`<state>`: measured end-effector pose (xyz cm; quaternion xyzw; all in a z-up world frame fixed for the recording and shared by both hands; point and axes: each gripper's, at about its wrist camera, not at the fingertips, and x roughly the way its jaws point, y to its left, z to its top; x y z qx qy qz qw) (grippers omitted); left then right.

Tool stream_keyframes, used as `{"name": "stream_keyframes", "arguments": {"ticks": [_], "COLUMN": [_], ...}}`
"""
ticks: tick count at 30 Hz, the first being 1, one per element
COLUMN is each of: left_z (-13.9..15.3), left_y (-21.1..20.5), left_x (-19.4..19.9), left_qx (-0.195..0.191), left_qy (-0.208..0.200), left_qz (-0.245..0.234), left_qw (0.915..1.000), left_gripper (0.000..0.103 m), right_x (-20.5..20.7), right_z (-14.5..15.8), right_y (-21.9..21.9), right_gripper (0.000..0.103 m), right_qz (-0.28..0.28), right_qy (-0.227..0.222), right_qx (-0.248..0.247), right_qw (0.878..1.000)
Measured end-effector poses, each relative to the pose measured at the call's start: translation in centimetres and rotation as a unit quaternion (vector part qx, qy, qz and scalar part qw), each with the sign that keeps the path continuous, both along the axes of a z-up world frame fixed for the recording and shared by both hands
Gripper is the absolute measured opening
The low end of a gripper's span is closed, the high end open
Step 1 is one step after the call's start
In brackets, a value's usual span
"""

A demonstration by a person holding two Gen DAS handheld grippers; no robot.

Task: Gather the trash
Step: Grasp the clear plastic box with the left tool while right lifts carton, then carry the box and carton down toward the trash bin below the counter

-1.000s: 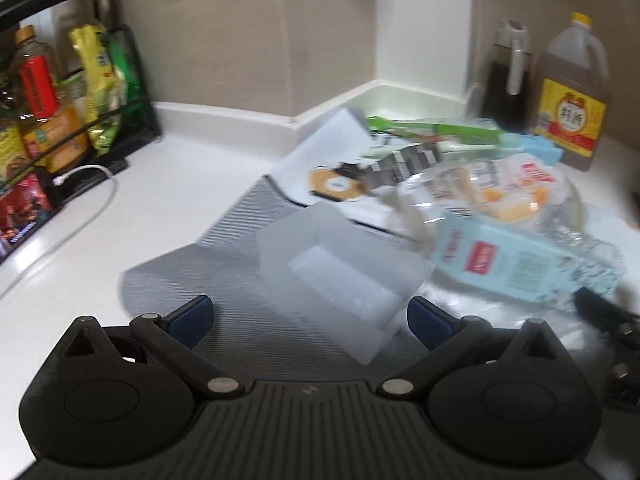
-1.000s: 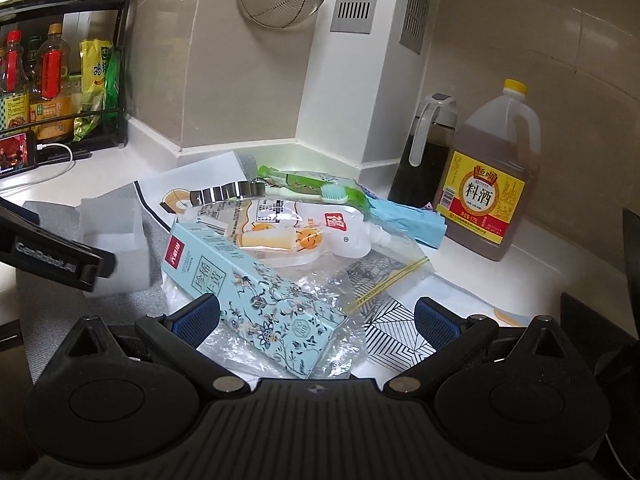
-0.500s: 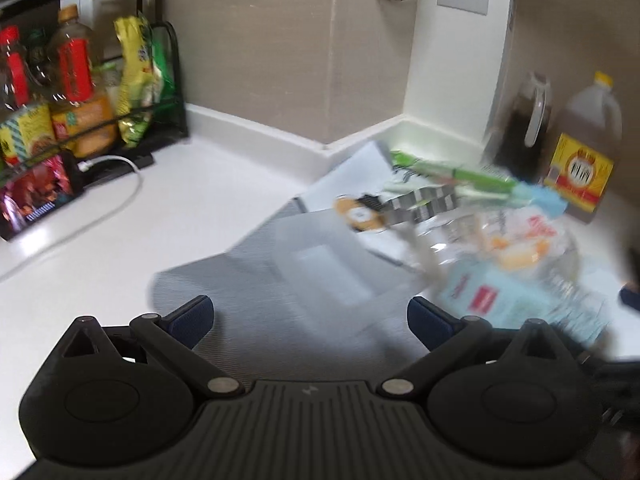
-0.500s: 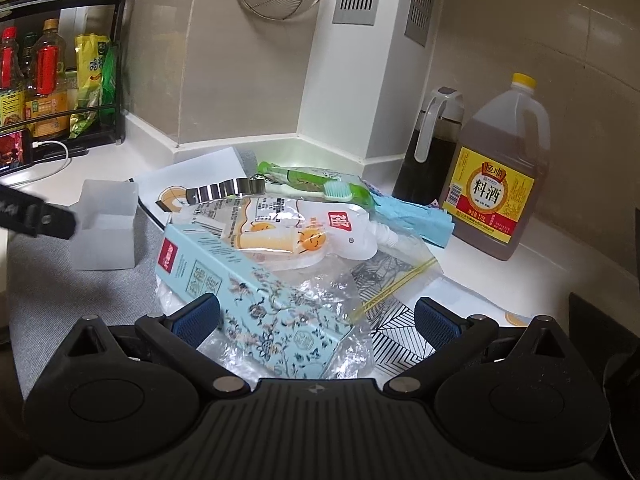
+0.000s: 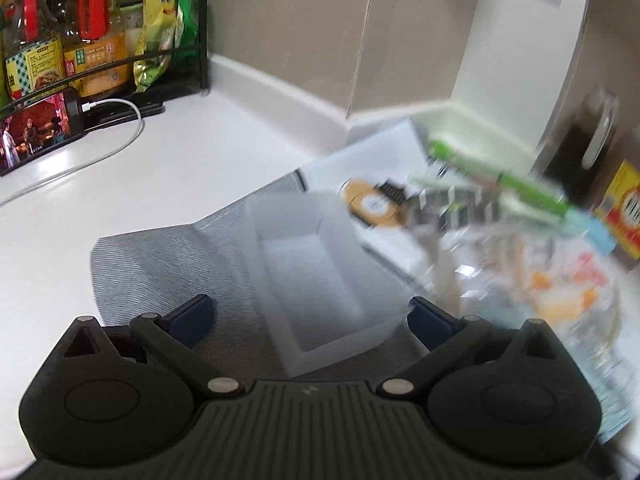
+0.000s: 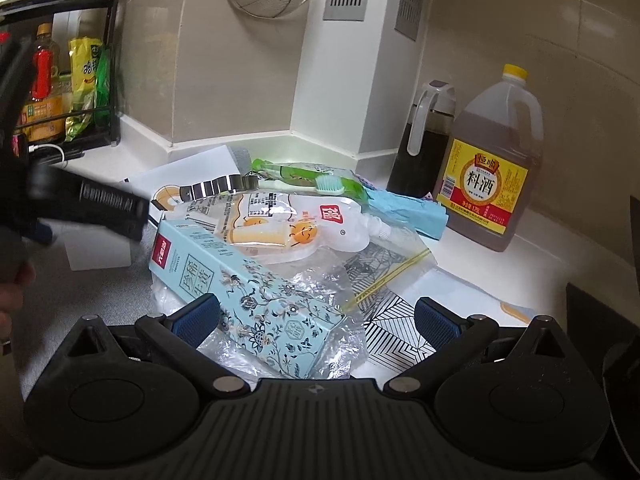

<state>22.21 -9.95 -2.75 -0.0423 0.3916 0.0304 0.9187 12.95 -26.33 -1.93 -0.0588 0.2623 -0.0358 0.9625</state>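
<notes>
A pile of trash lies on the white counter. In the right wrist view it holds a light blue flowered carton (image 6: pixel 248 292), a clear pouch with orange print (image 6: pixel 288 228), a green toothbrush pack (image 6: pixel 312 178), a blue wrapper (image 6: pixel 408 214) and crumpled clear plastic (image 6: pixel 320 344). A translucent white open box (image 5: pixel 320 280) lies on a grey mat (image 5: pixel 160 264) in the left wrist view. My left gripper (image 5: pixel 310 314) is open, its jaws either side of the box's near end. My right gripper (image 6: pixel 316 316) is open over the carton's near end.
A cooking wine jug (image 6: pixel 492 176) and a dark sauce jug (image 6: pixel 424 148) stand at the back right. A black rack (image 5: pixel 100 40) with bottles and snack bags stands at the back left, with a lit phone (image 5: pixel 36 136) and white cable (image 5: pixel 120 140).
My left gripper has swung left and come closer to the translucent box, which now lies between its jaws. In the right wrist view the left gripper rises at the left edge. The right gripper barely moved.
</notes>
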Motion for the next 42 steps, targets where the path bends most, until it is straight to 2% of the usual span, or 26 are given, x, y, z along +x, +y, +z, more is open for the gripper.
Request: {"name": "stream_keyframes", "arguments": {"ticks": [8,16,21,25,28,32,33,35,36,37,38,39,42], "left_z": [0.9,1.3,0.8,0.5,0.2,0.3,0.4,0.6,0.7,0.8,0.8,0.9,1.5], "left_y": [3.5,4.2,4.1,3.8,3.6,3.4,3.4,3.5,3.5,3.5,3.6,3.8,4.5], "left_x": [-1.8,-0.7,0.0,0.5,0.7,0.8,0.7,0.6,0.5,0.4,0.3,0.2,-0.5], "left_qx": [0.035,0.009,0.011,0.020,0.027,0.027,0.025,0.012,0.009,0.013,0.015,0.012,0.003], "left_qy": [-0.008,0.017,0.023,0.031,0.034,0.033,0.032,0.029,0.027,0.026,0.027,0.026,0.015], "left_qz": [-0.033,-0.063,-0.060,-0.069,-0.072,-0.070,-0.068,-0.074,-0.079,-0.078,-0.076,-0.073,-0.070], "left_qw": [0.9988,0.9979,0.9978,0.9969,0.9965,0.9966,0.9969,0.9968,0.9965,0.9965,0.9966,0.9969,0.9974], "left_gripper": [0.103,0.103,0.103,0.103,0.103,0.103,0.103,0.100,0.090,0.076,0.071,0.071,0.070], "right_x": [0.8,2.7,0.7,1.4,2.5,3.0,2.9,2.5,2.3,2.1,1.8,1.4,-0.1], "right_z": [0.0,-0.9,-0.5,-0.3,-0.3,-0.3,-0.4,-0.4,-0.4,-0.4,-0.3,-0.2,0.2], "right_y": [0.5,1.9,3.3,3.6,3.2,3.6,3.9,4.3,4.3,4.4,4.2,4.1,4.0], "right_gripper": [0.103,0.103,0.103,0.103,0.103,0.103,0.100,0.078,0.056,0.040,0.035,0.030,0.031], "right_qz": [0.037,0.072,0.152,0.135,0.122,0.140,0.150,0.179,0.191,0.198,0.203,0.207,0.195], "right_qy": [0.010,0.053,0.053,0.045,0.043,0.038,0.038,0.041,0.047,0.052,0.052,0.047,0.024], "right_qx": [-0.009,-0.010,0.006,-0.016,-0.002,-0.010,-0.012,-0.005,0.008,0.023,0.041,0.056,0.054], "right_qw": [0.999,0.996,0.987,0.990,0.992,0.989,0.988,0.983,0.980,0.979,0.977,0.976,0.979]}}
